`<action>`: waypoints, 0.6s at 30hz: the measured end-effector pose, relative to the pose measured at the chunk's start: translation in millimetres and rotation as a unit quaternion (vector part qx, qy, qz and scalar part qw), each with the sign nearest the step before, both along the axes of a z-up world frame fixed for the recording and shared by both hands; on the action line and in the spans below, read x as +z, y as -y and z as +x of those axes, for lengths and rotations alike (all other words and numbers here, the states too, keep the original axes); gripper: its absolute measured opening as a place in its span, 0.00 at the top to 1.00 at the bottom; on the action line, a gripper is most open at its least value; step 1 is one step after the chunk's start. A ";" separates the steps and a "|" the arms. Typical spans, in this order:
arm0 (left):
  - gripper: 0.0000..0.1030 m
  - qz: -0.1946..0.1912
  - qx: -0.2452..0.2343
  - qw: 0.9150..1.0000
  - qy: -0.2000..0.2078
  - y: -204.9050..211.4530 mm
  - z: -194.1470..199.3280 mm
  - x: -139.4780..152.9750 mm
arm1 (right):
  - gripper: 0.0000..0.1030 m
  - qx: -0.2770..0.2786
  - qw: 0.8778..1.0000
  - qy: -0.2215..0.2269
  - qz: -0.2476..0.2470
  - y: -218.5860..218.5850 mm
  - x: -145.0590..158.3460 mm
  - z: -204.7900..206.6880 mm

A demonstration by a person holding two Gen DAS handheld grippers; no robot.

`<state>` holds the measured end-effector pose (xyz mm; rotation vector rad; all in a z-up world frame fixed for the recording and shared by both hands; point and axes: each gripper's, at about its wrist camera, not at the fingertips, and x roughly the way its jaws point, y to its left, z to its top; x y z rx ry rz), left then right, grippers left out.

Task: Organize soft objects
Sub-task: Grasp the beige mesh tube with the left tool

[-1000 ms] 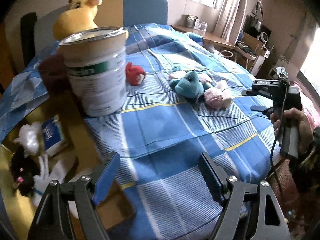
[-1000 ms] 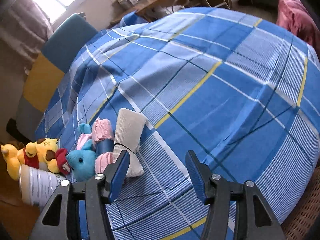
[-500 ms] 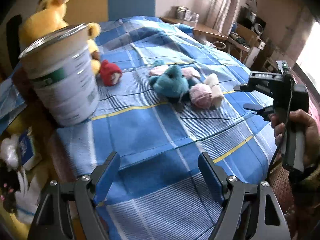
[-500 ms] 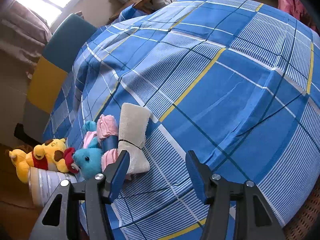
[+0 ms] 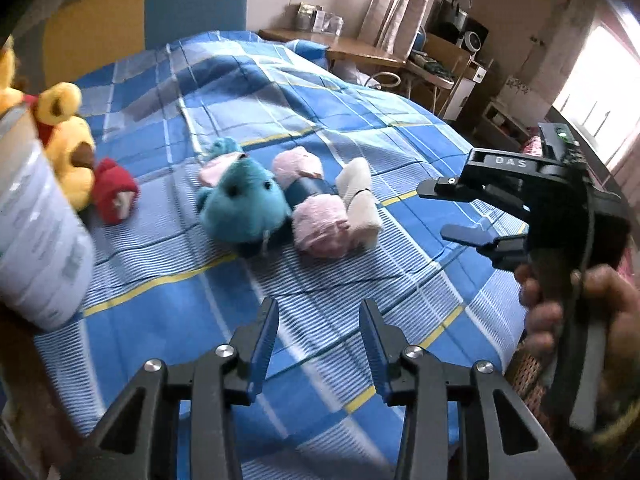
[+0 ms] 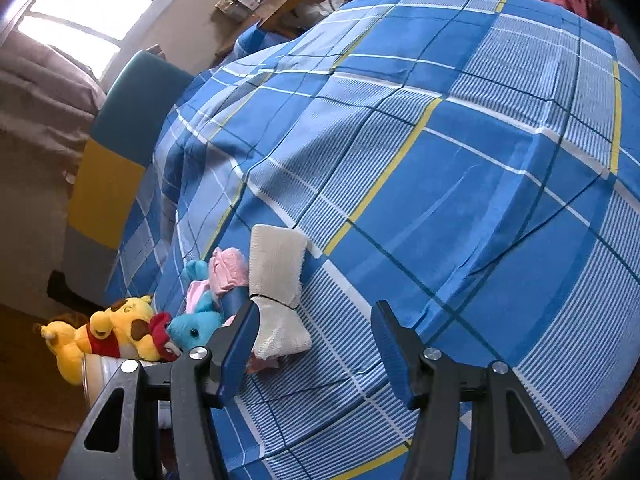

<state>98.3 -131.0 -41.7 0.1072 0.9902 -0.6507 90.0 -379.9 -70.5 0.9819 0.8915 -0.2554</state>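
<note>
A teal plush point(image 5: 244, 204) lies on the blue checked cloth point(image 5: 360, 128), with a pink rolled cloth point(image 5: 320, 224) and a cream rolled cloth point(image 5: 358, 196) just right of it. A red plush point(image 5: 114, 194) and a yellow bear point(image 5: 64, 148) lie to the left. My left gripper point(image 5: 318, 330) is open and empty, short of the pile. My right gripper point(image 6: 314, 338) is open and empty; it shows at the right in the left wrist view point(image 5: 452, 212). In the right wrist view the cream roll point(image 6: 278, 280) lies by its left finger, with the teal plush point(image 6: 196, 324) and bear point(image 6: 108, 336) further left.
A tall white tin point(image 5: 32, 232) stands at the table's left edge, also low left in the right wrist view point(image 6: 100, 376). A blue and yellow chair back point(image 5: 160, 12) stands behind the table. A wooden desk with clutter point(image 5: 360, 48) is at the back right.
My left gripper has swung right and toward the plush pile, and its jaws have narrowed. The tin slid to the left edge. My right gripper has edged slightly closer to the cream roll.
</note>
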 end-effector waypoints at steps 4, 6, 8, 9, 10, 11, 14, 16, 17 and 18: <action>0.59 -0.005 -0.017 1.000 0.004 25.5 11.3 2.8 | 0.43 -0.019 1.000 0.010 0.006 5.6 2.1 -5.1; 0.59 -0.009 -0.034 0.999 0.014 44.0 18.1 7.2 | 0.43 -0.035 0.999 0.019 0.009 10.6 4.9 -10.2; 0.59 -0.009 -0.050 0.998 0.026 60.7 24.6 9.4 | 0.43 -0.051 0.998 0.029 0.014 15.6 7.3 -16.1; 0.59 -0.009 -0.058 0.998 0.032 68.1 28.2 10.1 | 0.43 -0.058 0.998 0.034 0.017 17.6 8.0 -18.5; 0.59 -0.008 -0.065 0.997 0.038 76.2 32.0 9.7 | 0.43 -0.062 0.997 0.037 0.021 19.3 8.2 -20.3; 0.59 -0.004 -0.069 0.997 0.042 84.9 37.3 8.1 | 0.43 -0.066 0.997 0.040 0.026 20.9 8.2 -21.0; 0.59 0.014 -0.076 0.996 0.032 106.6 54.1 -2.4 | 0.43 -0.067 0.996 0.042 0.041 22.8 5.6 -20.6; 0.59 0.029 -0.077 0.996 0.030 117.5 63.2 -10.3 | 0.43 -0.064 0.996 0.043 0.047 21.8 4.6 -19.4; 0.58 0.037 -0.078 0.996 0.030 123.6 67.6 -14.8 | 0.43 -0.062 0.996 0.045 0.048 21.1 4.7 -18.9; 0.58 0.044 -0.080 0.995 0.029 128.0 71.2 -19.2 | 0.43 -0.059 0.996 0.047 0.049 20.2 4.9 -18.2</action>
